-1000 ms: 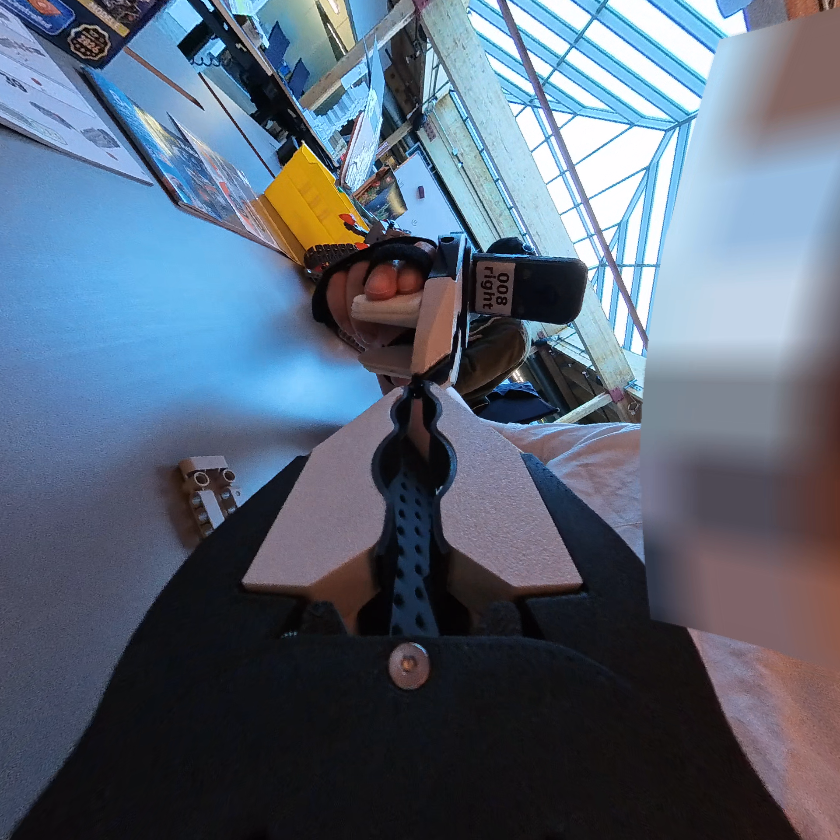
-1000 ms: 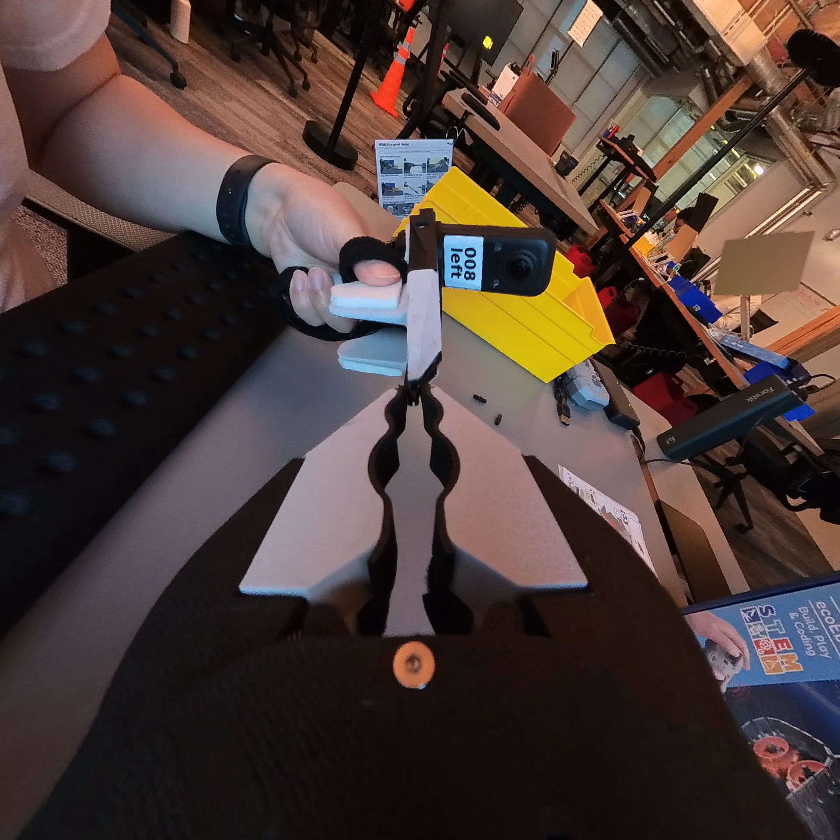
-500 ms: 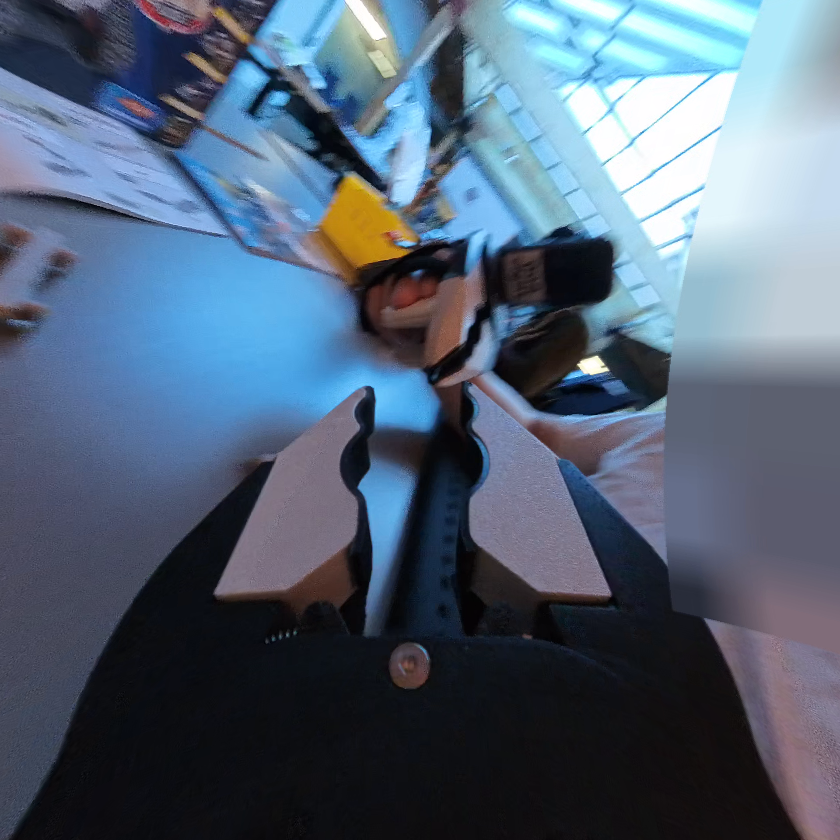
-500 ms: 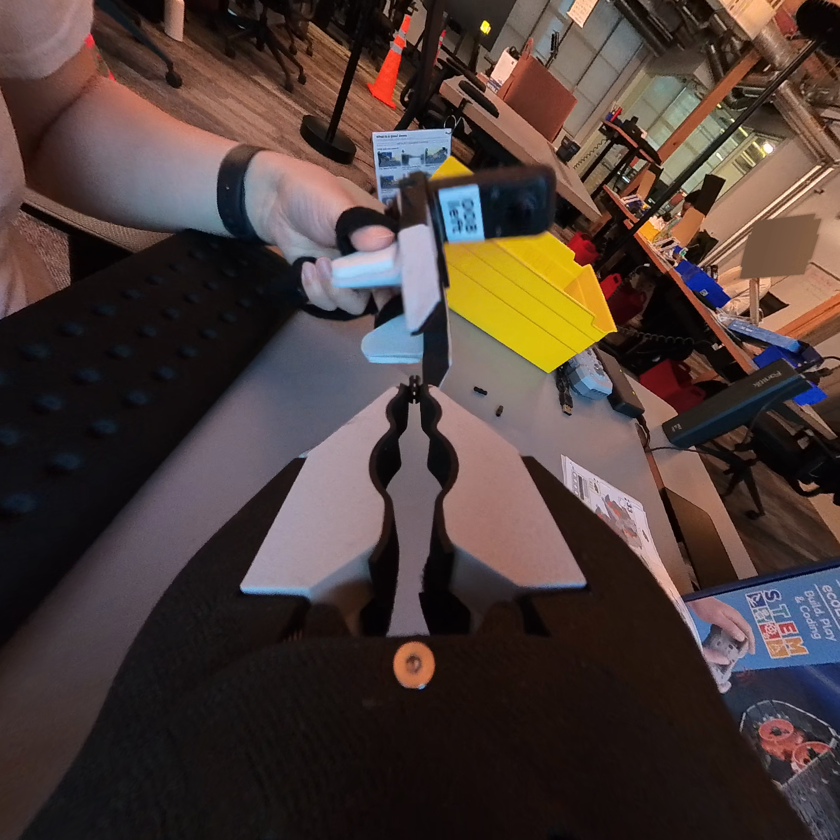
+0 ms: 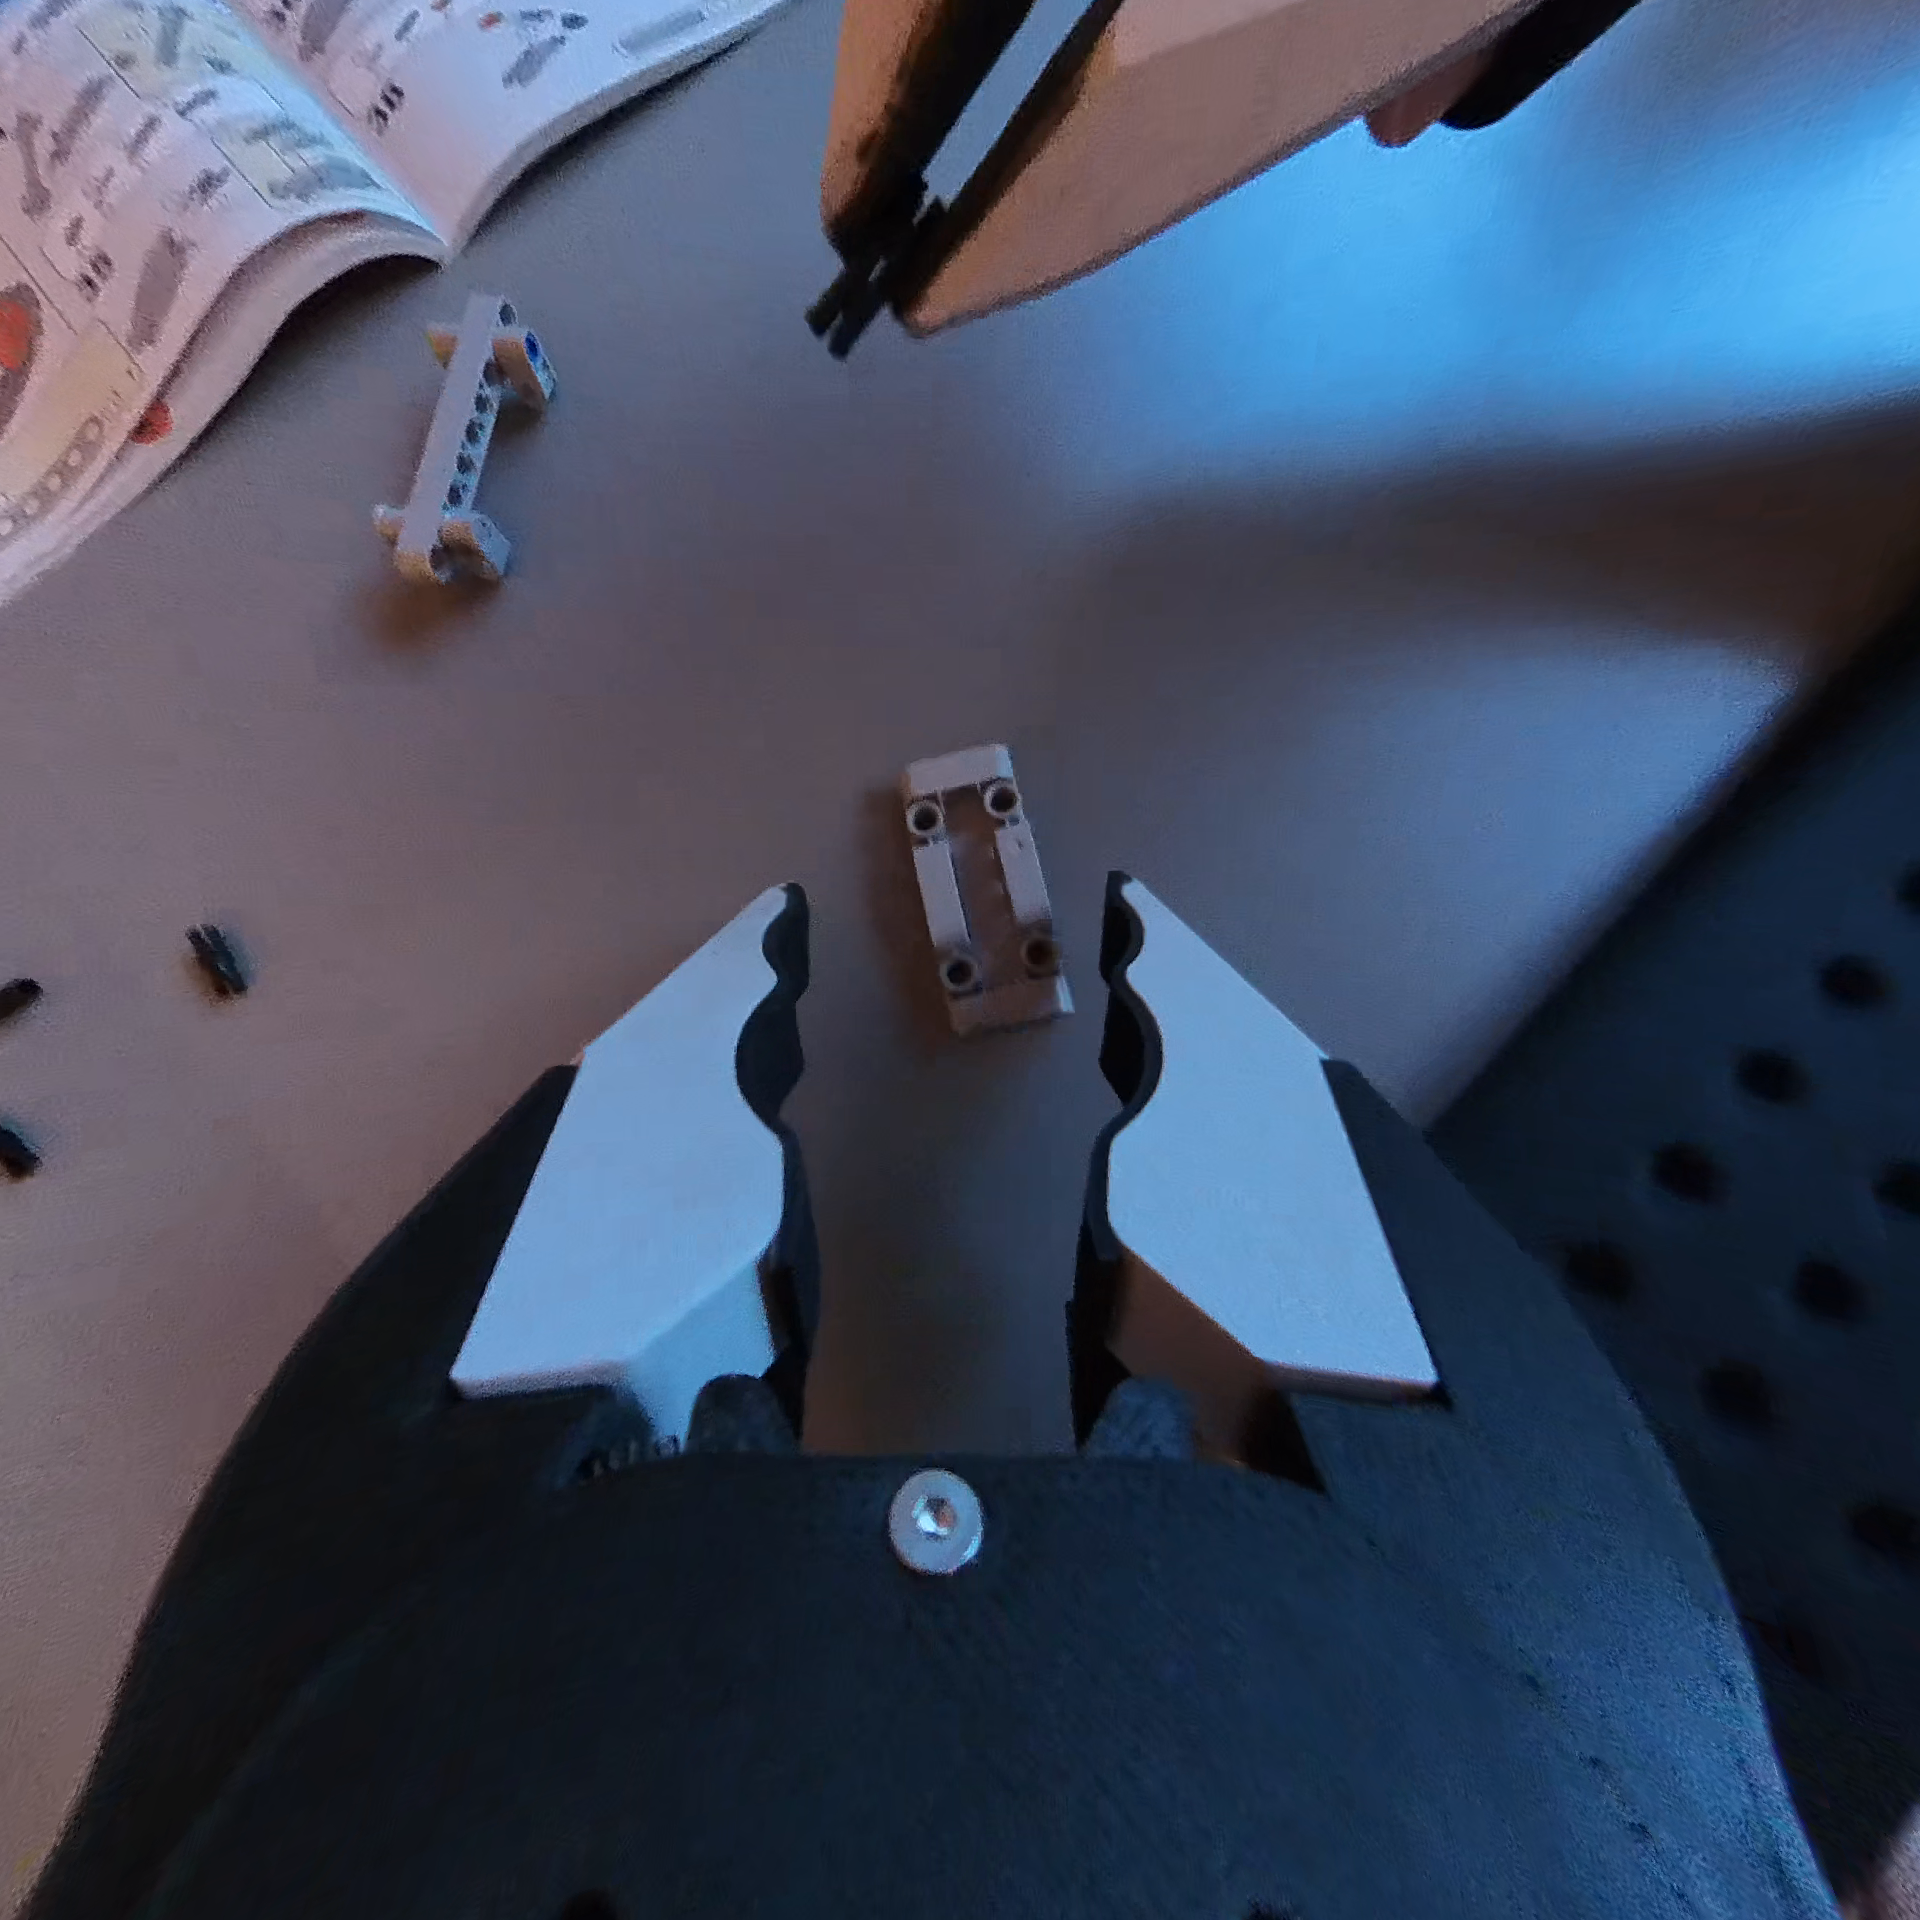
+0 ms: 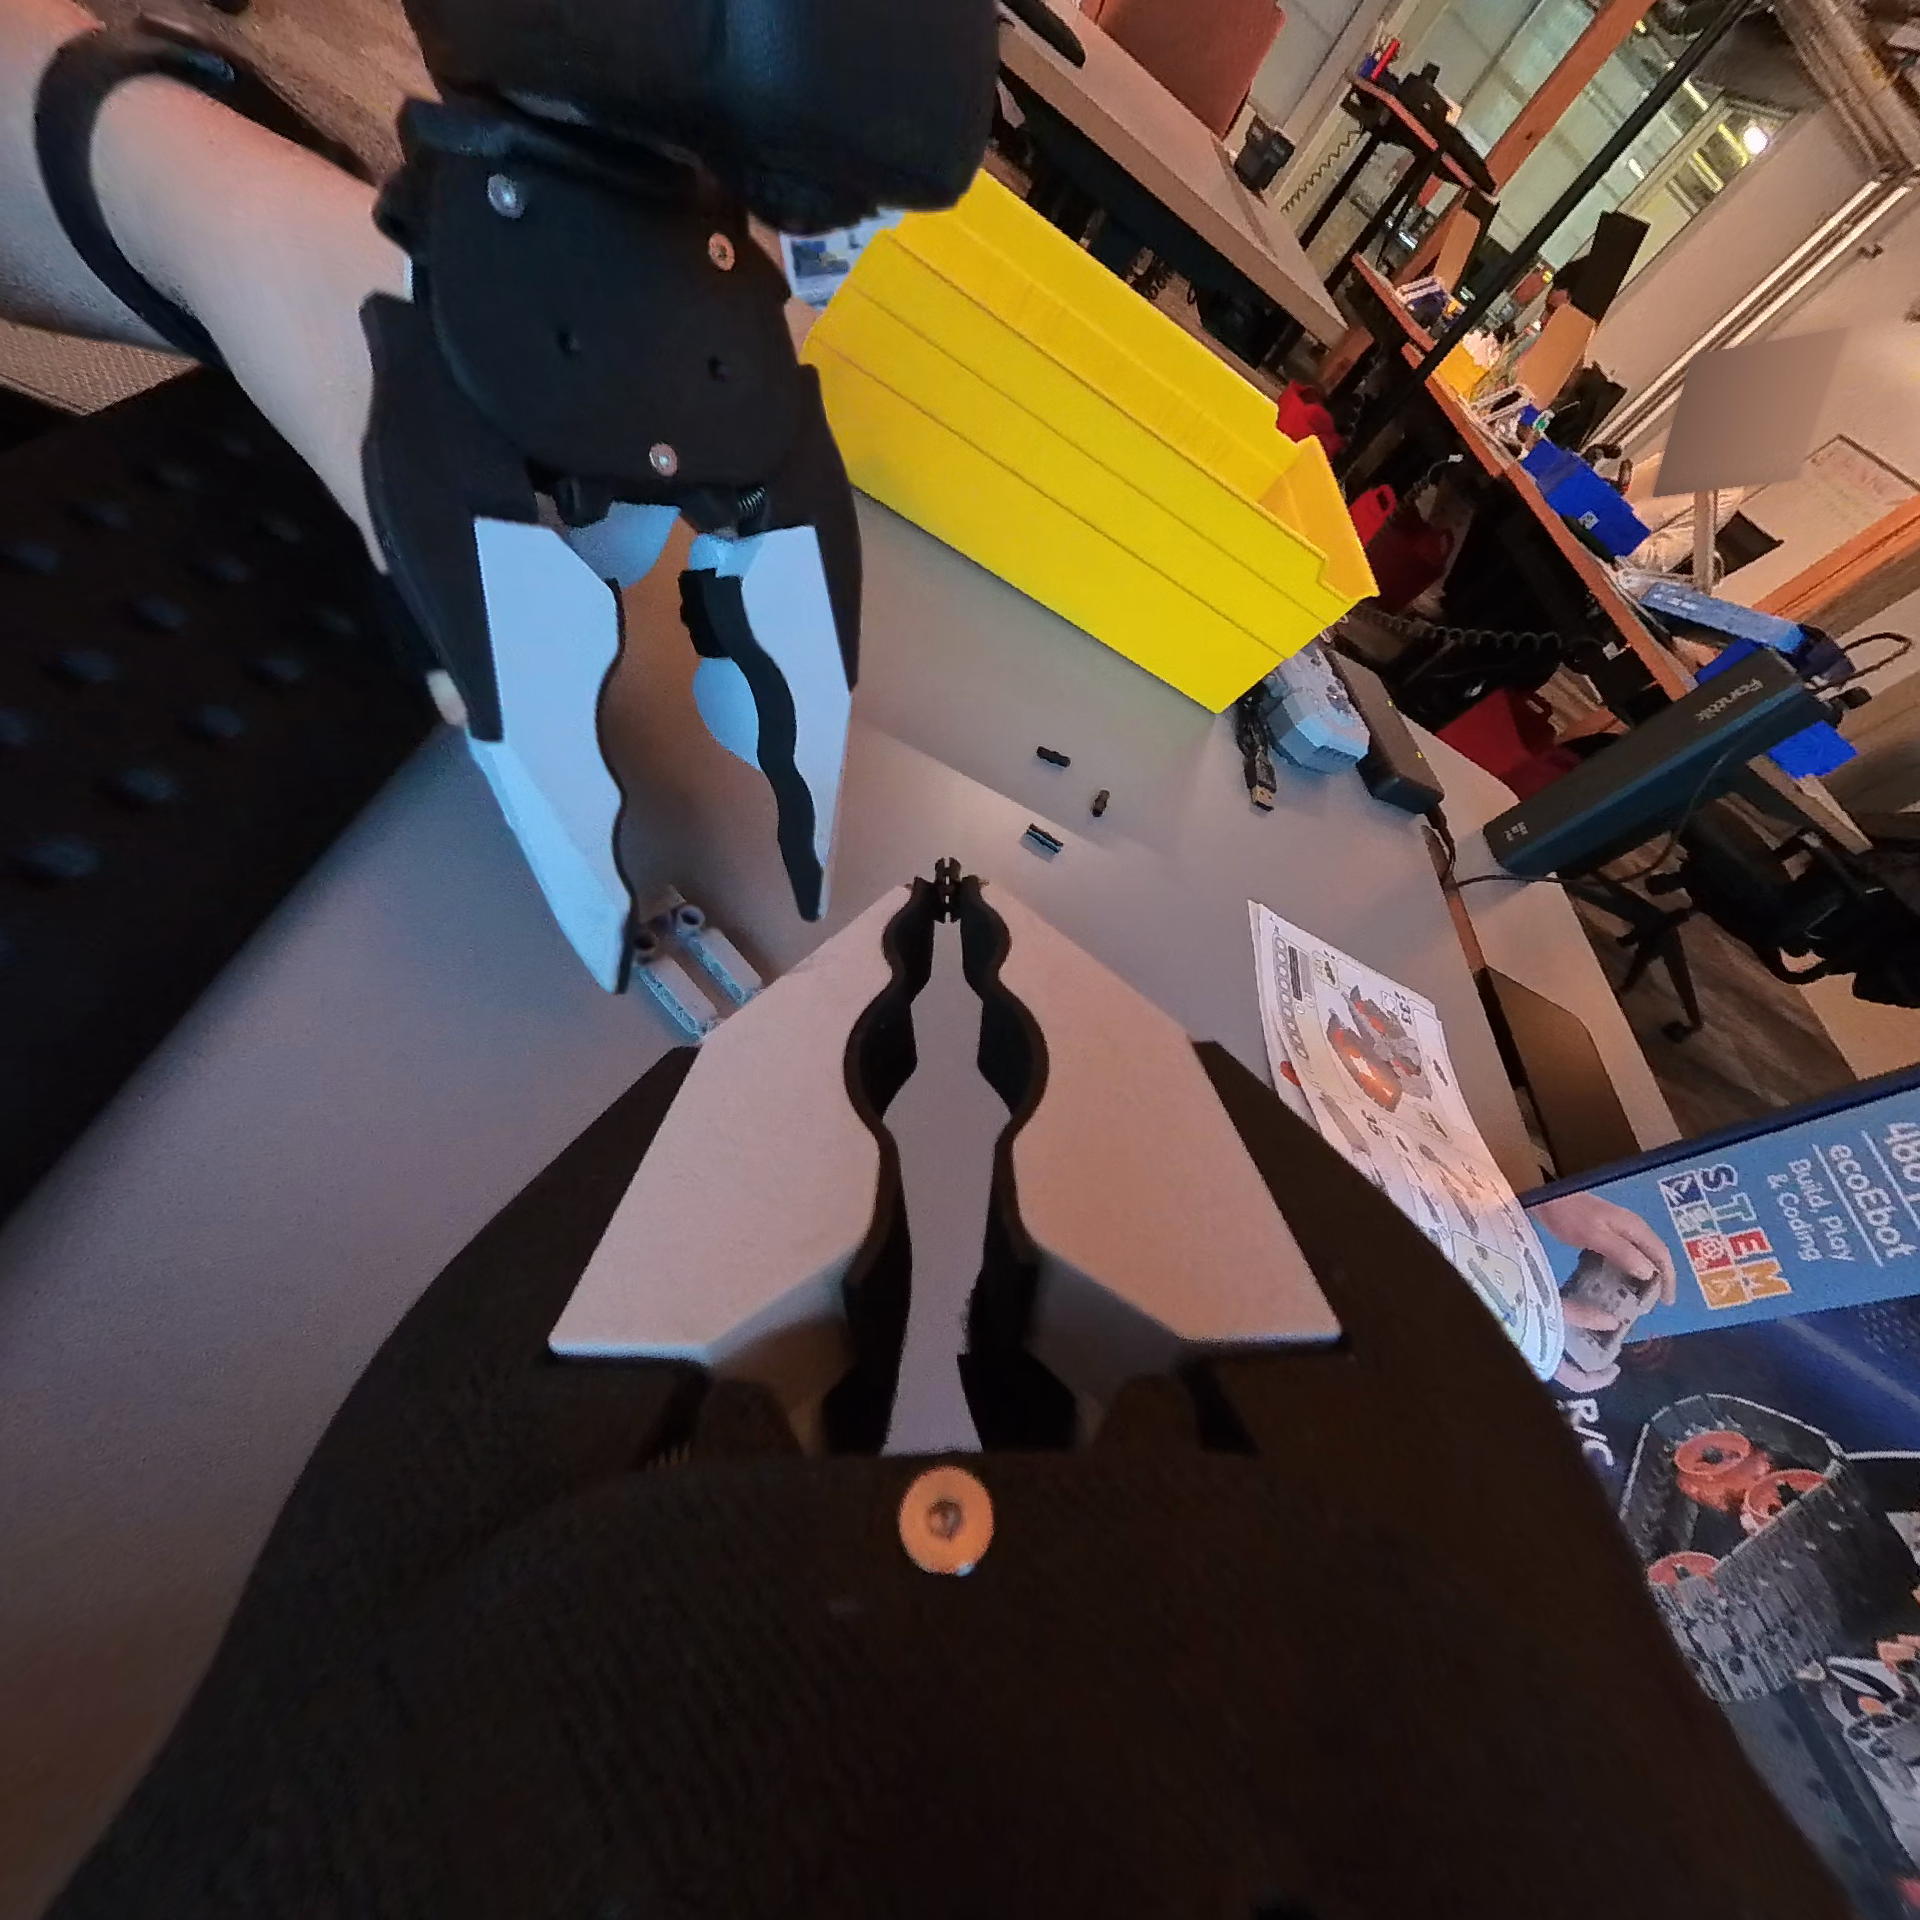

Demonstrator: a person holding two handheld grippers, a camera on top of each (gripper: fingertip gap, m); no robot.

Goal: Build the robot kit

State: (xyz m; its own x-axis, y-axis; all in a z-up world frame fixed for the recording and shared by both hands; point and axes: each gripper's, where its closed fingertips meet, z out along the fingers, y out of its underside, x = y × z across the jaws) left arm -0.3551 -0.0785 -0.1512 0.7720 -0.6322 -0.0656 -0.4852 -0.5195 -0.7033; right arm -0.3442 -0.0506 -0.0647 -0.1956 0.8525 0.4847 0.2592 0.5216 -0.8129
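frame piece on table between left gripper fingertips; beam assembly far left, booklet behind it

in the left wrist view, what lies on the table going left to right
Open instruction booklet → small black connector pin → long grey holed beam assembly → flat grey rectangular brick piece, lying between the open left claw fingertips → black perforated pad at the right edge.

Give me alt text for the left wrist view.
The left gripper hangs open over a grey table, its fingers either side of a small pale building block. The shut right gripper pokes in above; a longer block assembly and open booklet lie upper left.
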